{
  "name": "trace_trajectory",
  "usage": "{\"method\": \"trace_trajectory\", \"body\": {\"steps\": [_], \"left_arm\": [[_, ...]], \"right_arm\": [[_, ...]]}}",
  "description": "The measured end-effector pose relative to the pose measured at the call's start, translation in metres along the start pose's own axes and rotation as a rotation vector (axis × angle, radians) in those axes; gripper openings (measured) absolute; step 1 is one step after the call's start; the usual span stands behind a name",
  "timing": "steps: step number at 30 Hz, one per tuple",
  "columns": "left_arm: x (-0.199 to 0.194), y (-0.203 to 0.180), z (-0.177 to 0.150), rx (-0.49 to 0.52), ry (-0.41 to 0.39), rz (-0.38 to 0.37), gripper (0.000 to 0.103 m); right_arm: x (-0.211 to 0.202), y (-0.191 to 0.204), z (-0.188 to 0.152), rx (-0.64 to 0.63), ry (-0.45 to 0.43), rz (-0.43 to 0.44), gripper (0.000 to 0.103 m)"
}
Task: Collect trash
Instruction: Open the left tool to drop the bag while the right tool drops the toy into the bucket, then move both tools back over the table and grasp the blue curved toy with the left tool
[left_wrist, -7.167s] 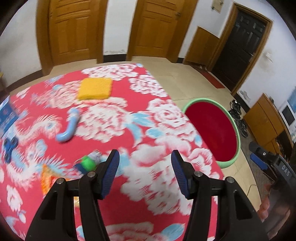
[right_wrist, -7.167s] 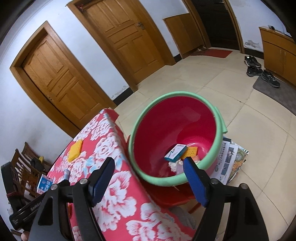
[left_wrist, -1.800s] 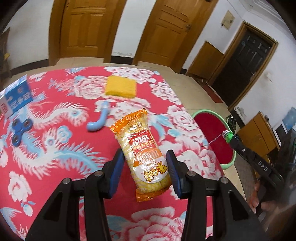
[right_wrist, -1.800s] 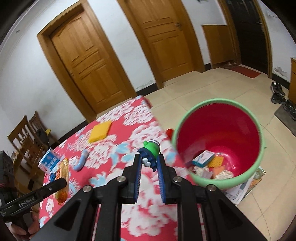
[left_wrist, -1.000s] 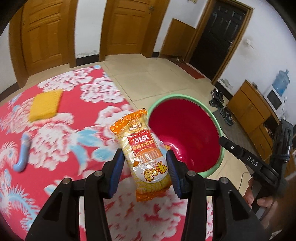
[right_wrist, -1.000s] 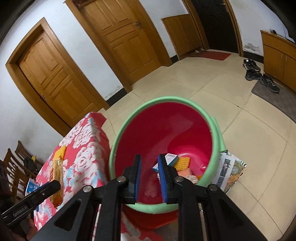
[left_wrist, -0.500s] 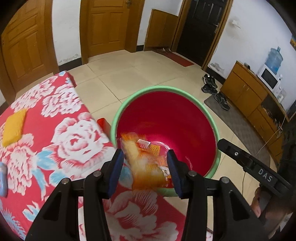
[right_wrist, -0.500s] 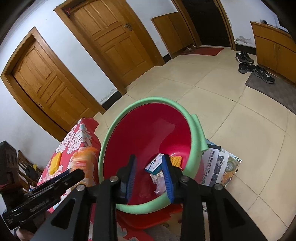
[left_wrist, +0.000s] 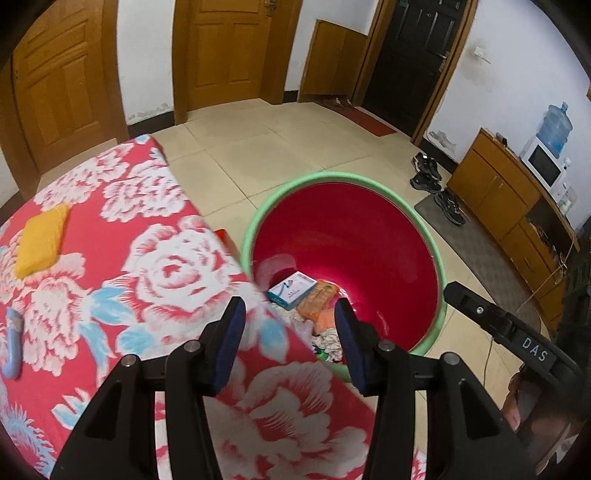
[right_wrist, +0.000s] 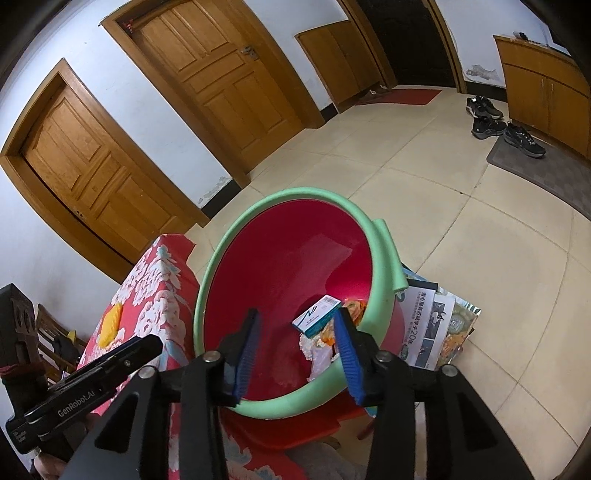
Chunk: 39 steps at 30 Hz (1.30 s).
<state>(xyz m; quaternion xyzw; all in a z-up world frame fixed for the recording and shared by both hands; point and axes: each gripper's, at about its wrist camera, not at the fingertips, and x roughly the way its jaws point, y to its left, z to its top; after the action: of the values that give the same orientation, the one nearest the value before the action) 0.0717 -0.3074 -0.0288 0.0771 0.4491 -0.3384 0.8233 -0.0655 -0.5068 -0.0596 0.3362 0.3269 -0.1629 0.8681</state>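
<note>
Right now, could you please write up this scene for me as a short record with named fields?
left gripper: open, holding nothing, above the table edge beside the bin
right gripper: open, holding nothing, over the bin
bin: red plastic tub with green foam rim, on the floor beside the table
bin contents: white and teal cardboard box, orange wrappers, crumpled white scraps
table: red floral tablecloth
still on table: yellow rectangular sponge, light blue curved plastic piece
</note>
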Motion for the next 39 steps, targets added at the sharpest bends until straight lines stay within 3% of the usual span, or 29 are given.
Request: {"method": "trace_trajectory", "body": {"steps": [21,39], "left_arm": [[-0.05,0.09,-0.014,-0.144,-0.055,0.148,0.05],[-0.071,0.198,-0.038,-0.268,-0.052,0.356,0.05]], "right_arm": [[-0.008,0.03,-0.012,0.007,0.017,0.006,0.074],[-0.008,0.05,-0.016,-0.015,0.038,-0.011,0.079]]}}
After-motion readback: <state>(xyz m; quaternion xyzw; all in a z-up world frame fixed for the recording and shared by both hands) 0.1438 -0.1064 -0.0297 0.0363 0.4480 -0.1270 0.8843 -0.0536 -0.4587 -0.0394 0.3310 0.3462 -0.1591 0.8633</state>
